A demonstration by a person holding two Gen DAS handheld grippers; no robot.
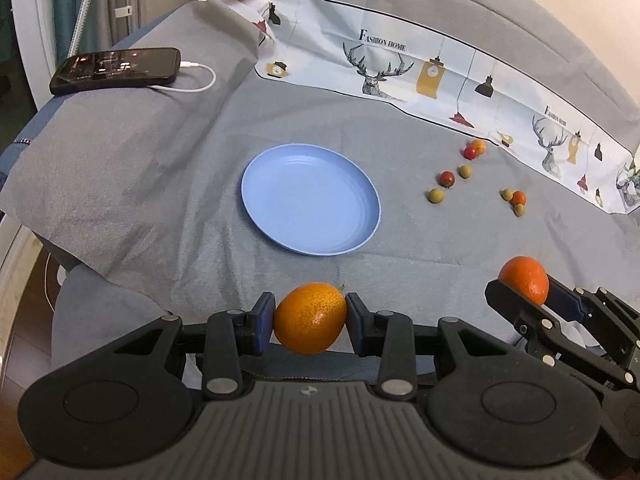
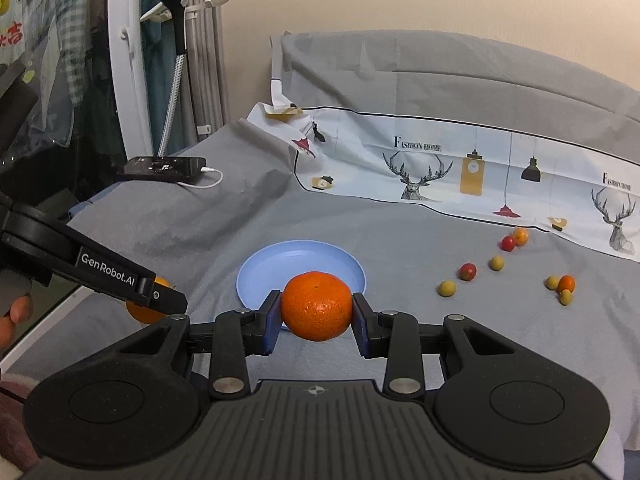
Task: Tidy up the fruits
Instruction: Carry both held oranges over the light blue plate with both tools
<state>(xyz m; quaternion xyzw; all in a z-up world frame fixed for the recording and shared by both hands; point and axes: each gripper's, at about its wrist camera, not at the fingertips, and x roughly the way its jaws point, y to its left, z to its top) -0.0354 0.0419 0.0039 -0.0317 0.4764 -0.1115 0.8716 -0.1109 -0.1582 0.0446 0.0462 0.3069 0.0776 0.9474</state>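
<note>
**Two citrus fruits held short of the blue plate**

While both of your grippers sit low at the near edge of the grey cloth [image 1: 168, 184], each one is clamped on a fruit. Your left gripper [image 1: 310, 318] has its blue pads pressed against either side of a yellow-orange, oval citrus fruit [image 1: 310, 318], held clear of the cloth. Your right gripper [image 2: 316, 306] is closed the same way on a rounder, deeper-orange mandarin [image 2: 316, 306]; in the left wrist view it shows at the right edge, tilted, with that mandarin between its fingers.

Just beyond both fruits lies the blue plate [image 1: 256, 200], flat on the cloth with nothing in it. From the right wrist view the mandarin overlaps the plate's near rim, but you cannot tell from that whether it is over the plate or short of it.

Further right, well apart from the plate, small fruits [image 1: 446, 178] are scattered on the cloth: red, olive-green and orange ones, in loose pairs and a trio.

At the far left a black phone [image 1: 116, 70] with a white cable [image 1: 200, 80] rests on a raised fold. A printed sheet [image 1: 400, 68] with stags and lamps runs along the back.
</note>
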